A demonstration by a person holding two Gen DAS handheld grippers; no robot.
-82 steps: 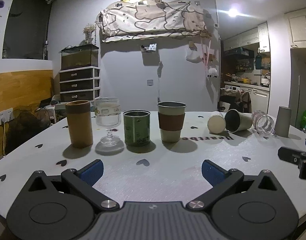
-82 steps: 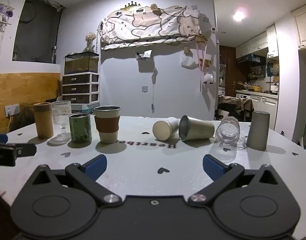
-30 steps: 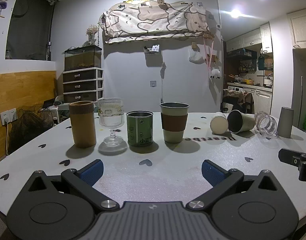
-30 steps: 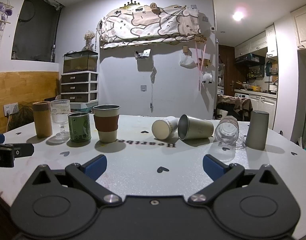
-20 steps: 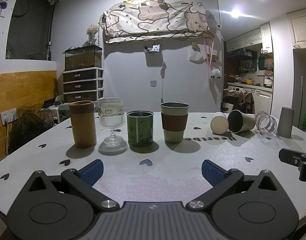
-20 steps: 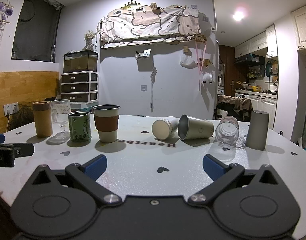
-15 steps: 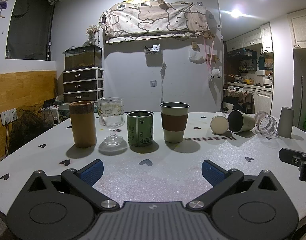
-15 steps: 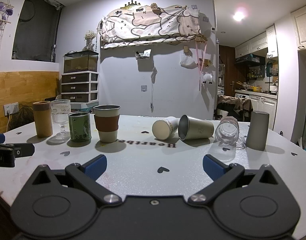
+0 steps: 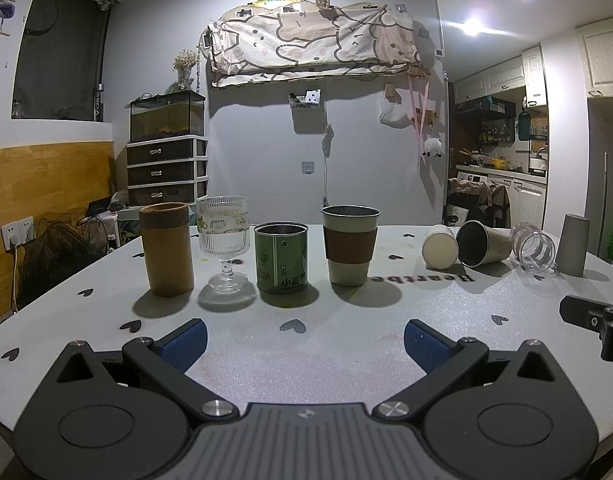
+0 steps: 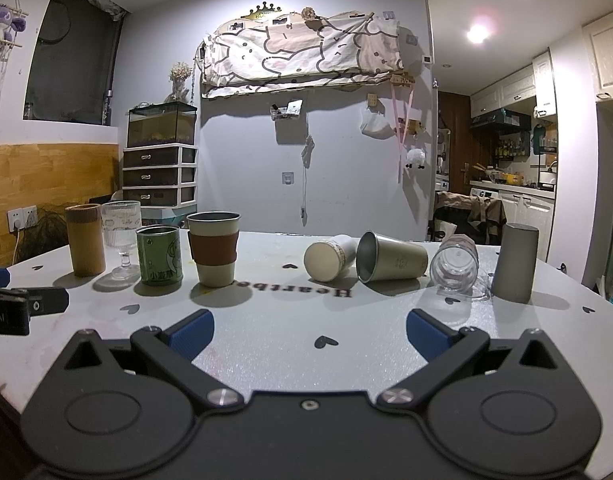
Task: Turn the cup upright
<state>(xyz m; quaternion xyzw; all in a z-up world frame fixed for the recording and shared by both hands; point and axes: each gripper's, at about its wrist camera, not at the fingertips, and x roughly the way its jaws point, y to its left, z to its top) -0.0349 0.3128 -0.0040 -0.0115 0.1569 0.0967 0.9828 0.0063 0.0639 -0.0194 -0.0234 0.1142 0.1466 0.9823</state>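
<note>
Both grippers' fingers [image 10: 190, 330] spread wide, empty, steel cup [image 10: 392, 262] lying sideways, partly hiding paper cup [image 10: 328, 258]

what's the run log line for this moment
phase: pre-grasp | left gripper: open, empty | right gripper: open, empty | steel cup: on its side, untouched | table

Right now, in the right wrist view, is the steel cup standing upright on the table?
No, the steel cup lies on its side on the table, with its open mouth turned to the left.
</note>
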